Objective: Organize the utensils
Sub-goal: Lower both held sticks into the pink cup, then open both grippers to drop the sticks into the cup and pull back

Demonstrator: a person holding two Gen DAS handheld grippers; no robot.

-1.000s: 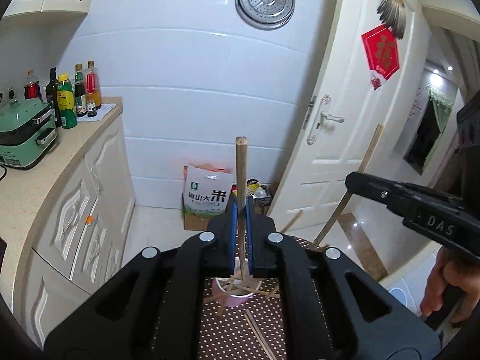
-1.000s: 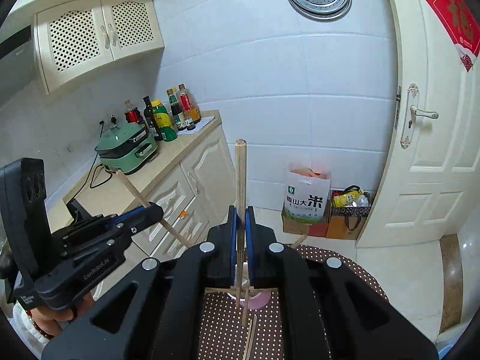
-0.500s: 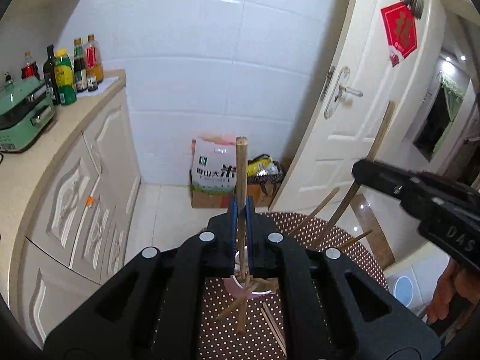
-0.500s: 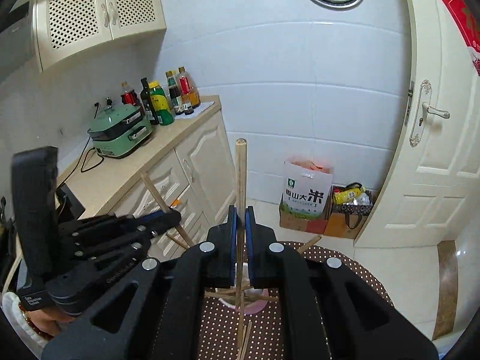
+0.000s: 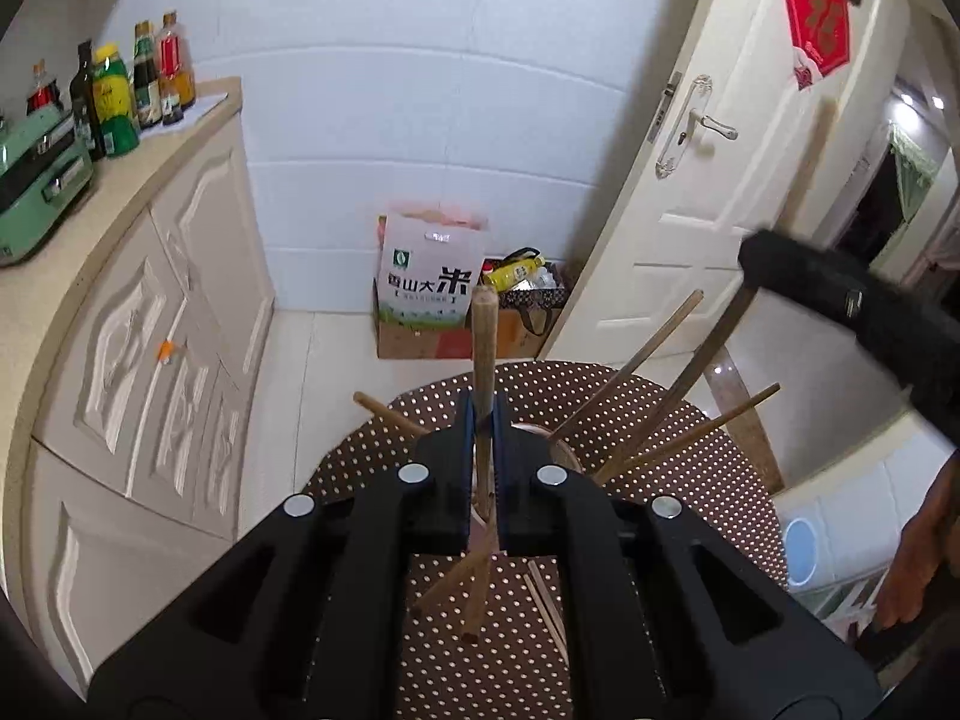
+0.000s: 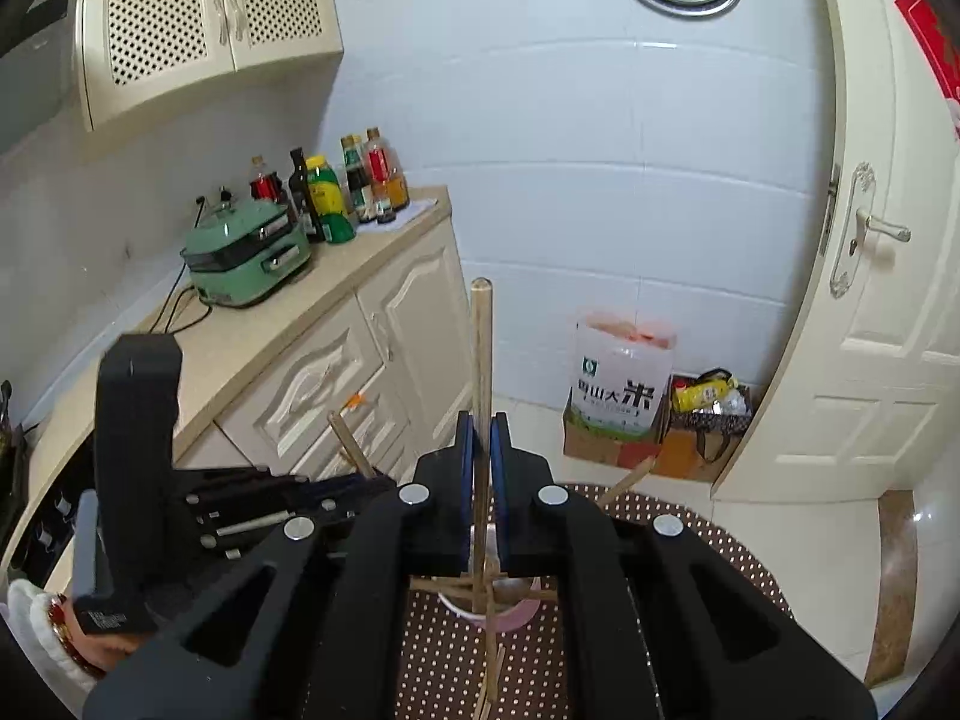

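In the left wrist view my left gripper (image 5: 483, 420) is shut on an upright wooden chopstick (image 5: 483, 354) above a pale cup (image 5: 561, 447) that stands on the brown dotted tablecloth (image 5: 690, 480). Several chopsticks (image 5: 636, 354) lean out of the cup. My right gripper (image 5: 753, 261) comes in blurred from the right, clamped on a slanted chopstick (image 5: 714, 342). In the right wrist view the right gripper (image 6: 482, 438) pinches its chopstick (image 6: 480, 348) over the pink cup (image 6: 480, 609). The left gripper (image 6: 372, 483) is at the left with its chopstick (image 6: 348, 438).
Loose chopsticks (image 6: 495, 672) lie on the cloth in front of the cup. A counter (image 6: 252, 348) on the left carries a green cooker (image 6: 246, 261) and bottles (image 6: 360, 186). A rice bag (image 5: 429, 282) and a white door (image 5: 720, 180) stand behind the table.
Both grippers have sunk toward the cup with their chopsticks, the left one further and tilting downward. More of the dotted cloth and the leaning chopsticks shows in the left wrist view.
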